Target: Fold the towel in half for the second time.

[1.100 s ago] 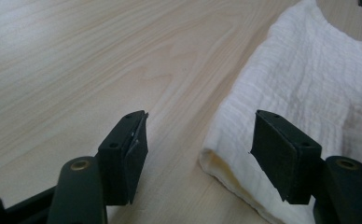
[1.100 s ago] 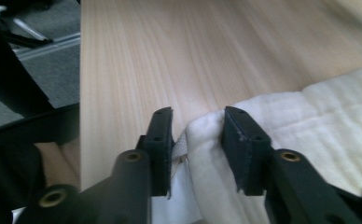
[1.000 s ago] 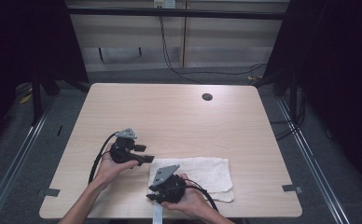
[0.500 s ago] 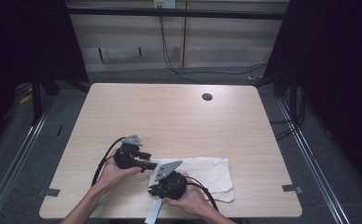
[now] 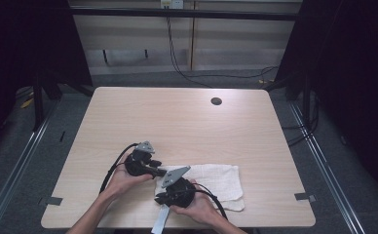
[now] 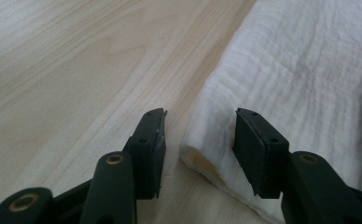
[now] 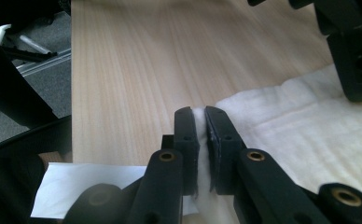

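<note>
On the near half of the pale wooden counter (image 5: 187,122), a white cloth (image 5: 216,178) lies flat and roughly rectangular, its left edge just beside both hands. It looks soft and crinkled, a gauzy weave folded double at that edge, with a rounded fold showing at the corner in the left gripper view (image 6: 309,84). A strip of white paper (image 5: 160,223) hangs over the counter's near edge beneath the right hand.

The right claw (image 7: 201,116) is nearly closed and pinches the cloth's near left corner, a sliver of white fabric squeezed between its pads. The left claw (image 6: 200,135) stands about half open and has just been closing; the far left corner sits between its pads, which do not yet press it.

To do this pinch well, I judge the left claw should slide a little deeper over the fold, so both layers are caught, then close fully before either hand lifts; lifting together should keep the edge taut.
</note>
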`<state>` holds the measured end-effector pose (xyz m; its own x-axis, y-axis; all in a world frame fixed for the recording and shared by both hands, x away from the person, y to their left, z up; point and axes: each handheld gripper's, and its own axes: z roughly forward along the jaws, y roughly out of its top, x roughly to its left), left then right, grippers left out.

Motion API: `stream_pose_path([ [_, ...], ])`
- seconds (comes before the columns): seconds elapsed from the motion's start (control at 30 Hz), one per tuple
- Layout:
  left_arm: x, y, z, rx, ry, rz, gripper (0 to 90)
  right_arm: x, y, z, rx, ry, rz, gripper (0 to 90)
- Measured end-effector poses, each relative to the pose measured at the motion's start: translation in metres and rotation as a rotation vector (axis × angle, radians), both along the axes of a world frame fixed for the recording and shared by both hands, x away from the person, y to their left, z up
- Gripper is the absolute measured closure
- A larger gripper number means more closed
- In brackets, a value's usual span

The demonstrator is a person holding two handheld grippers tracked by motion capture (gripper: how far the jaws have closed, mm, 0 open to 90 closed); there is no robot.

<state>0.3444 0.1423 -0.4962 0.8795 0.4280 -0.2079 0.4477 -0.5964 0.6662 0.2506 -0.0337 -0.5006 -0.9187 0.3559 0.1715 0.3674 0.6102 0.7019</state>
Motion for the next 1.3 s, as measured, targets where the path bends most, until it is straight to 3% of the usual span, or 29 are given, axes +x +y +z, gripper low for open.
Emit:
stream_pose_path([
  [0.13,-0.005,0.002,0.000,-0.003,0.015,-0.038,74.3,-0.001,0.001,0.001,-0.003,0.005,-0.002,83.9],
  [0.27,-0.004,0.008,-0.001,-0.005,0.025,-0.034,82.7,0.000,0.001,0.001,-0.010,0.004,0.003,84.4],
  [0.5,0.001,0.010,-0.003,-0.042,0.069,-0.021,84.1,0.000,0.003,0.004,-0.022,0.019,0.006,84.6],
  [0.67,0.000,0.009,0.003,-0.061,0.060,-0.020,84.1,-0.002,0.001,0.010,0.028,0.019,0.004,84.7],
  [0.7,-0.001,0.010,0.005,-0.068,0.057,-0.014,84.1,-0.002,0.001,0.011,0.024,0.006,0.008,84.7],
  [0.9,0.000,0.017,0.012,-0.101,0.059,-0.015,84.0,-0.001,0.000,0.014,0.070,0.027,0.001,84.7],
  [1.0,0.001,0.019,0.014,-0.118,0.068,-0.012,84.0,-0.004,0.001,0.018,0.069,0.007,0.004,84.7],
  [1.3,0.001,0.022,0.021,-0.133,0.029,0.004,84.1,-0.001,-0.001,0.026,0.111,0.006,-0.015,84.7],
])
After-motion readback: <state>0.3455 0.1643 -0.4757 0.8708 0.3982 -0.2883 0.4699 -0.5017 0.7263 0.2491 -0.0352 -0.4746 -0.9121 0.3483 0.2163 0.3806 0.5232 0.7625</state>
